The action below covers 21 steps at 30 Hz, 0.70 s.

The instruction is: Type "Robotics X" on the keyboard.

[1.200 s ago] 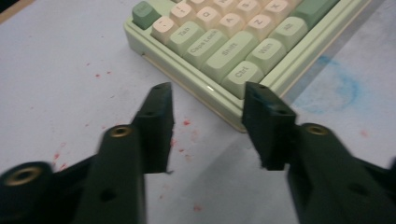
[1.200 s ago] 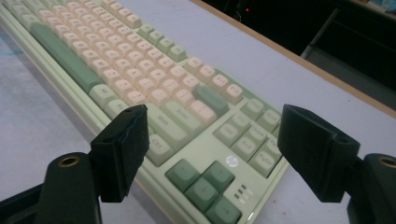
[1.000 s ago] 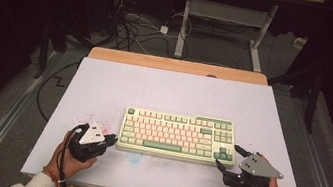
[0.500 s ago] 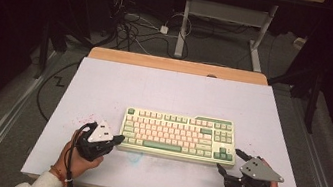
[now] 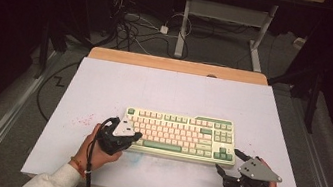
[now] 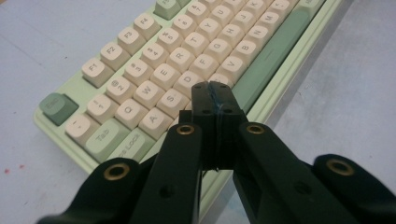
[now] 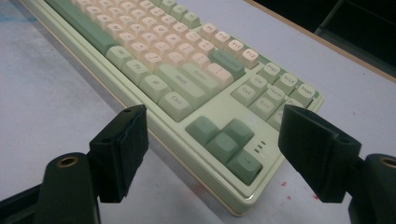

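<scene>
Left gripper (image 6: 215, 91) pinched empty over the keyboard (image 5: 178, 135) — right gripper (image 5: 230, 162) gapes beside its corner.

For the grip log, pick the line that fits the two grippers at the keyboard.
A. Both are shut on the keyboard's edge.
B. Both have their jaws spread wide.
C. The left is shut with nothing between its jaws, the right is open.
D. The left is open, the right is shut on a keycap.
C: in the left gripper view the left gripper has its jaws pressed together over the keyboard, while the right gripper shows jaws wide apart.
</scene>
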{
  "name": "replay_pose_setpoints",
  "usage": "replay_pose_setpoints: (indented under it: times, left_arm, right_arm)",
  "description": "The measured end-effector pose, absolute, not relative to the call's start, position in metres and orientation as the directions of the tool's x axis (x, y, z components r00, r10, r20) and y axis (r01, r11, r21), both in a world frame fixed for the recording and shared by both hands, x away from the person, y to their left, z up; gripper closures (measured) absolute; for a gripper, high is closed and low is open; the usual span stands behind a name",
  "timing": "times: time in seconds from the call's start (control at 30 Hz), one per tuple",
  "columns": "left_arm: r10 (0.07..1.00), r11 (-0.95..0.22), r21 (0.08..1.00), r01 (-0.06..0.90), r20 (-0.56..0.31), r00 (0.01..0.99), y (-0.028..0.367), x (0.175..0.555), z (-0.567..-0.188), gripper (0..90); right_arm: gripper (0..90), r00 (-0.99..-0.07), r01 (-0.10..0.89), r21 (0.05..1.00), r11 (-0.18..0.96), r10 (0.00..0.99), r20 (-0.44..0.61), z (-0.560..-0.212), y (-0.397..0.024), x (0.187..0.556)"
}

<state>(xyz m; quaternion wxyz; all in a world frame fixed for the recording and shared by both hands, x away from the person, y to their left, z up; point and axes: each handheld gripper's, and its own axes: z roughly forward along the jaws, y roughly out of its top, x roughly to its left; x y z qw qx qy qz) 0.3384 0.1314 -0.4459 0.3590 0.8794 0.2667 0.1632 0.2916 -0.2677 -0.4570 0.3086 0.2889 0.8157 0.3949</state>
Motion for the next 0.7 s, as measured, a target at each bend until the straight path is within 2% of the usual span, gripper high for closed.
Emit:
replay_pose_setpoints:
  times: [0.7]
  left_arm:
    - [0.549, -0.652, 0.676, 0.342, 0.11, 0.828, 0.097, 0.36, -0.453, 87.4]
  right_arm:
    - [24.5, -0.654, 0.226, 0.814, 0.536, 0.702, -0.281, -0.459, -0.267, 0.292]
